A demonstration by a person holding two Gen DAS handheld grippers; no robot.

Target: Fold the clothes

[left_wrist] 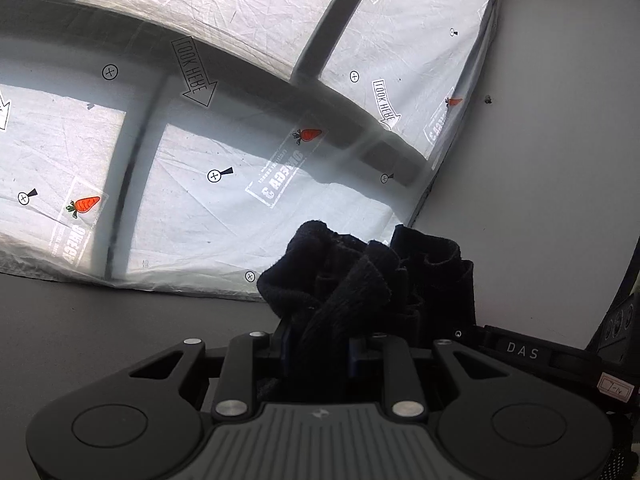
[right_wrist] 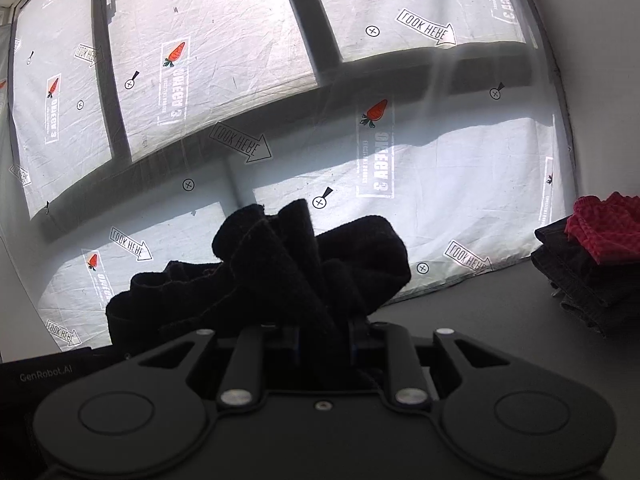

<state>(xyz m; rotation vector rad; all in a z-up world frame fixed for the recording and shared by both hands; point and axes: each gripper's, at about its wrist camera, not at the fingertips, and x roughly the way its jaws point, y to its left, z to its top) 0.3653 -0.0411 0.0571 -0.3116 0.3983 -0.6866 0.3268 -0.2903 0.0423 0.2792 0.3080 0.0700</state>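
**A:** What is showing at the bottom centre of both wrist views?

**B:** A black fleece garment (left_wrist: 368, 276), bunched up. The left gripper (left_wrist: 320, 354) is clamping a wad of it between its jaws, and the right gripper (right_wrist: 324, 340) is pinching another bunch (right_wrist: 280, 276) the same way. Both tongs are closing on cloth, with folds spilling up over the fingers.

**A:** Is it lying on the table?

**B:** That cannot be told. The cloth is rising in front of the printed plastic sheet (left_wrist: 224, 184) covering the window, and the grey tabletop (left_wrist: 100, 320) is showing at lower left of the left view, but the garment's underside is hidden behind the tools.

**A:** How far along is the folding?

**B:** At the right edge of the right view a stack is sitting on the table: dark clothing (right_wrist: 576, 276) with a red textured piece (right_wrist: 604, 228) on top, apparently already folded. So some items are looking finished. The black piece is looking barely started, crumpled, with no flat edge or crease visible. It probably needs spreading out before any fold.
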